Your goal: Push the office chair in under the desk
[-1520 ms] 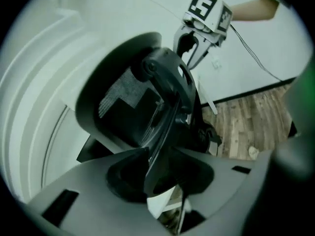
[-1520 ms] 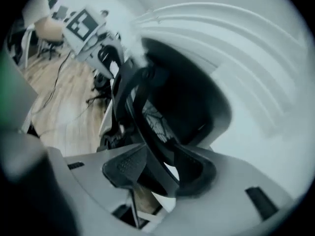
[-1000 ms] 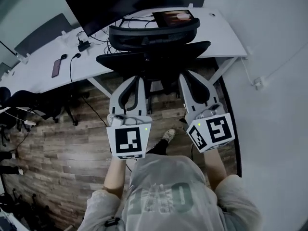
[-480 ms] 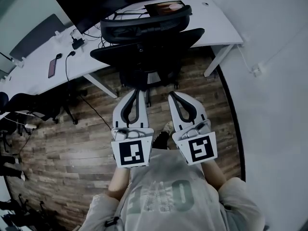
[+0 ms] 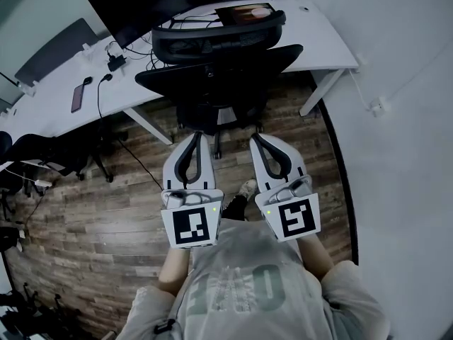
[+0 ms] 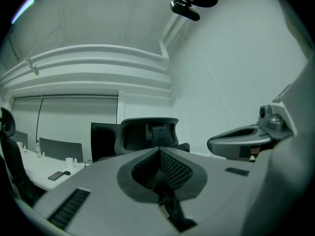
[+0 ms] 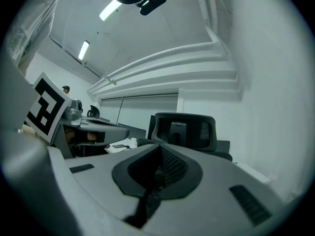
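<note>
The black office chair [image 5: 216, 73] stands with its mesh backrest [image 5: 216, 40] at the edge of the white desk [image 5: 322, 44], its seat partly under the desktop. My left gripper [image 5: 200, 134] and right gripper [image 5: 255, 138] are side by side behind the chair, a short way off its base, not touching it. Both are shut with nothing between the jaws. In the left gripper view the chair [image 6: 147, 135] rises beyond the shut left gripper [image 6: 159, 149]. The right gripper view shows the chair [image 7: 183, 129] past the shut right gripper [image 7: 160, 146].
A dark monitor [image 5: 163, 2], cables [image 5: 117, 62] and a phone [image 5: 76, 98] lie on the desk. A slanted desk leg [image 5: 322, 91] stands right of the chair. Another black chair [image 5: 42, 151] is at the left, a white wall [image 5: 403, 133] at the right.
Both grippers have drawn back from the chair's seat toward the person. The chair now sits a little farther from their tips, close against the desk.
</note>
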